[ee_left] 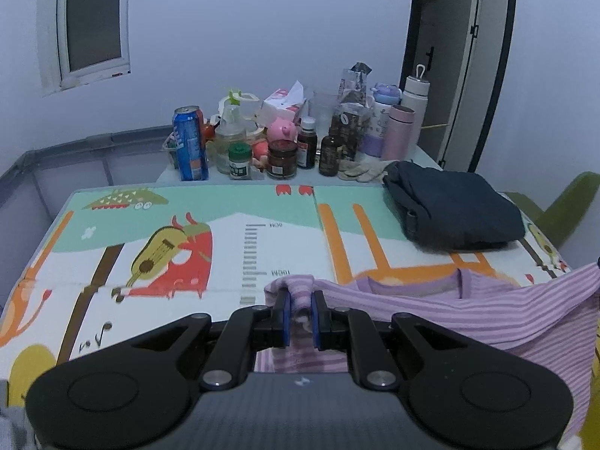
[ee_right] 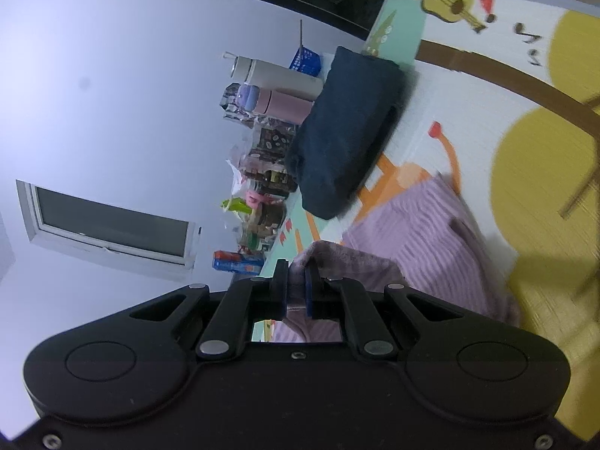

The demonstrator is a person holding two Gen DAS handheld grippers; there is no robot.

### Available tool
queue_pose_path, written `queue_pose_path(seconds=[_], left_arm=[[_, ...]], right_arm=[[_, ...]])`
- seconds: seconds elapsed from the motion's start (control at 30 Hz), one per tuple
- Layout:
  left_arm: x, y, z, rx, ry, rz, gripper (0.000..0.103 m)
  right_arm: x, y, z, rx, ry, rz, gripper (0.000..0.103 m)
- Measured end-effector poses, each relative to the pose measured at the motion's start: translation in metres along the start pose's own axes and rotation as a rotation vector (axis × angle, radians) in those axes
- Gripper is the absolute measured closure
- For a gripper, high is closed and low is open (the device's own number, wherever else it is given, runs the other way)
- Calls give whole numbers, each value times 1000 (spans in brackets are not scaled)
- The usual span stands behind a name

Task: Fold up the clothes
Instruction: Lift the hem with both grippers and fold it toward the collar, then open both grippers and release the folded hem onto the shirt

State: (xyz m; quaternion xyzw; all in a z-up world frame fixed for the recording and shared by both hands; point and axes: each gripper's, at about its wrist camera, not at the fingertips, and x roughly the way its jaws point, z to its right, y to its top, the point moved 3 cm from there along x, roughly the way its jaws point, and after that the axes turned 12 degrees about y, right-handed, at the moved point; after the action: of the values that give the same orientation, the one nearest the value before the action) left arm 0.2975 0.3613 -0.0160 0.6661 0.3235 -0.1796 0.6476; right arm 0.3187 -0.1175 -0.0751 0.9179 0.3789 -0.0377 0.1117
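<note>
A purple striped shirt [ee_left: 468, 318] hangs stretched over the colourful play mat [ee_left: 187, 232], neckline up. My left gripper [ee_left: 301, 300] is shut on a bunched edge of it, the cloth pinched between the blue pads. In the right wrist view, which is rolled sideways, my right gripper [ee_right: 296, 273] is shut on another edge of the same striped shirt [ee_right: 423, 232], which drapes away onto the play mat [ee_right: 468, 105]. A folded dark blue garment [ee_left: 453, 210] lies at the mat's far right, also seen as the dark blue garment [ee_right: 345, 127] beyond the shirt.
Bottles, jars, a blue can [ee_left: 190, 142], a tissue pack and flasks [ee_left: 412, 101] crowd the table's far edge beside pale gloves [ee_left: 362, 169]. A green chair [ee_left: 562, 210] stands at the right. A grey-framed cot [ee_left: 56, 165] stands on the left.
</note>
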Motion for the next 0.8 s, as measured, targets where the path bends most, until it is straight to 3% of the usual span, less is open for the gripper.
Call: queue_pose_path(seconds=[0.2,0.4,0.63,0.73,0.8], left_arm=[[47,18,13,12,34,-49,91],[95,13,22,38,64,-160,89],[119,7,12,-2,86,-255,77],[127,10,3,-32,115,-296,77],[134,12,-9,-101,101,-343,77]], right_arm=[[40,25,15,22,-28,-5,96],[73,40,44,59,-83,-10,96],[91,47,73,118,-127,-3,95],[96,51,82,159,-130,11,89],[98,54,88,207,-113,31,79]])
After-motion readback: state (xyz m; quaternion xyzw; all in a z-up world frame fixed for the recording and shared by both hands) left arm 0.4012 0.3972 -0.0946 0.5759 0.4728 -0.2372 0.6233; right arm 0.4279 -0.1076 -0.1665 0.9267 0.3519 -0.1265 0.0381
